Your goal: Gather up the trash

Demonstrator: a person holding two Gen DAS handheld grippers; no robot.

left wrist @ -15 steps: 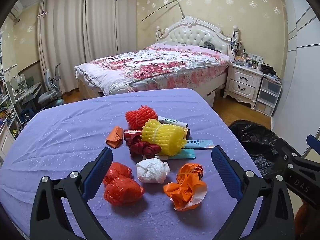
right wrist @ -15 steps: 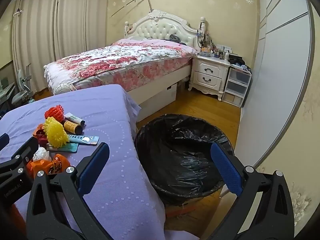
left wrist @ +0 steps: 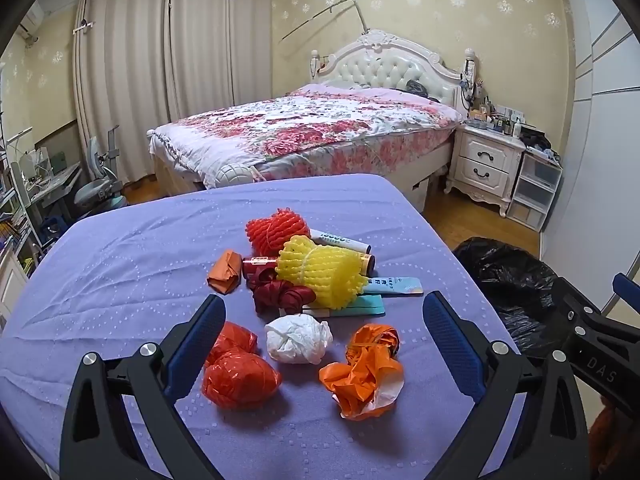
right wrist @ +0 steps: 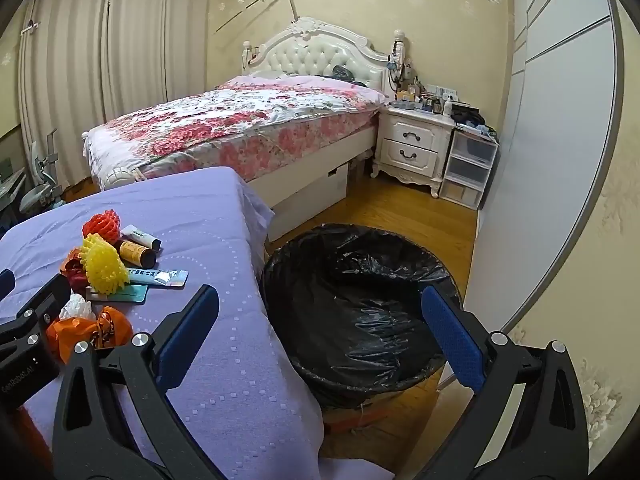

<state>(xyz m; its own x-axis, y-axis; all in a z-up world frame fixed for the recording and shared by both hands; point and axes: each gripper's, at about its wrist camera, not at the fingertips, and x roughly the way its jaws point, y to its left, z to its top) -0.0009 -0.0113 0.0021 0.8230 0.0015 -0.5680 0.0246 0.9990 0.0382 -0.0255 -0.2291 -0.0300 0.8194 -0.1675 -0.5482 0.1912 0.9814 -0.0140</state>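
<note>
Bedroom setup: purple-clothed table (left wrist: 120, 272) is carrying the trash pile, with the flowered bed (left wrist: 304, 128) and nightstand (left wrist: 486, 164) sitting behind and the black-lined bin (right wrist: 360, 308) standing on the wood floor just beside the table edge. Versus half a second ago nothing is shifting — left gripper (left wrist: 324, 344) is still hovering with jaws wide apart around the white wad (left wrist: 298, 338), red bag (left wrist: 238, 374) and orange bag (left wrist: 366, 368), and right gripper (right wrist: 320, 340) is waiting, jaws apart and empty, over the bin side. So collection is not starting yet; every piece, including the yellow foam net (left wrist: 320, 274), is still lying on the cloth, none visible in the bin.
</note>
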